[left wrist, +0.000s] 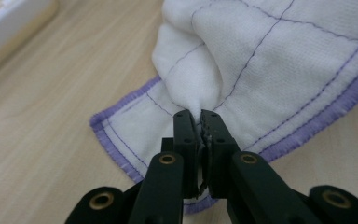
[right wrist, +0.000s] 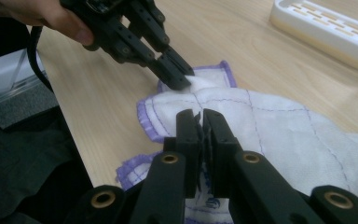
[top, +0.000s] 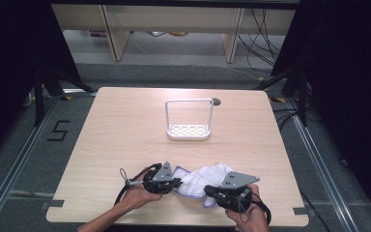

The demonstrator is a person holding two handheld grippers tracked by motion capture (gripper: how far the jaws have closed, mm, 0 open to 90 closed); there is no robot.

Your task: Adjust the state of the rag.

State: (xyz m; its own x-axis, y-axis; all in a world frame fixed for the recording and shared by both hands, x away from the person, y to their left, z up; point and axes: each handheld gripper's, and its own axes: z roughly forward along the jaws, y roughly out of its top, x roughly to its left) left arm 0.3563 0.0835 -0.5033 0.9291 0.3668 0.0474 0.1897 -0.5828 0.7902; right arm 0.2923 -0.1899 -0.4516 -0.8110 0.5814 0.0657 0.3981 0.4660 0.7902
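My two forearms come in from the 6 o'clock edge of the bench (top: 125,125), each hand holding one tool. My left hand-held gripper (top: 176,183) lies low and points toward 3 o'clock; its jaws are pressed together on a pinched fold of the white cloth (top: 200,178), near the cloth's purple-stitched corner. My right hand-held gripper (top: 208,191) points toward 9 o'clock, a little raised, and its jaws are also squeezed together on the cloth's near edge, where the purple hem bunches under them. The cloth lies crumpled between the two tools at the 6 o'clock side of the bench, its long axis running from 9 to 3 o'clock. The white rack (top: 188,121) stands well apart at 12 o'clock.
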